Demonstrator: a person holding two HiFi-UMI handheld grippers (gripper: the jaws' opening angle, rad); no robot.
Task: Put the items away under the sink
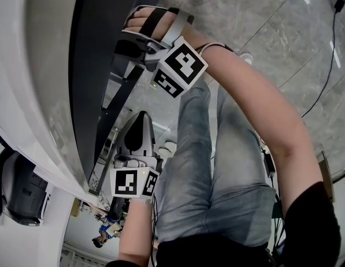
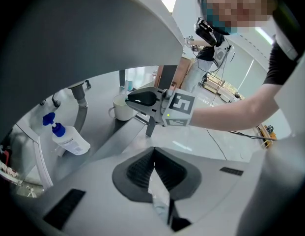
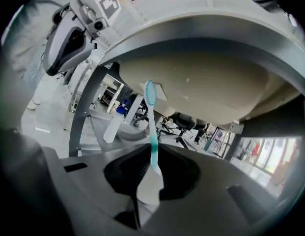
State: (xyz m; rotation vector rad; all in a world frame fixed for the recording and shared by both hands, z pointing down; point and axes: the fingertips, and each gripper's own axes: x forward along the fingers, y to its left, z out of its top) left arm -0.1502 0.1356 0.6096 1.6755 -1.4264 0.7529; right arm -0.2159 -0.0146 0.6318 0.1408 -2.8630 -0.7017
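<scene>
Toothbrush [image 3: 152, 124]: pinching its handle upright in the right gripper [image 3: 152, 154], bristles pointing to twelve o'clock, just beneath the sink basin [image 3: 206, 82]. Holding the left gripper [image 2: 153, 152] pressed together on nothing. Seemingly carrying, not yet placing. Next, likely needing a reach toward the shelf [image 2: 100, 136] holding pump bottle [image 2: 69, 139] and mug [image 2: 124, 107], both toward nine o'clock in the left gripper view, then spreading the jaws to release.

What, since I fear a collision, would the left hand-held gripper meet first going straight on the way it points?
Most likely the right hand-held gripper, almost dead ahead of the left hand-held gripper with its shut jaws. Depth is unclear; it might pass just below.
</scene>
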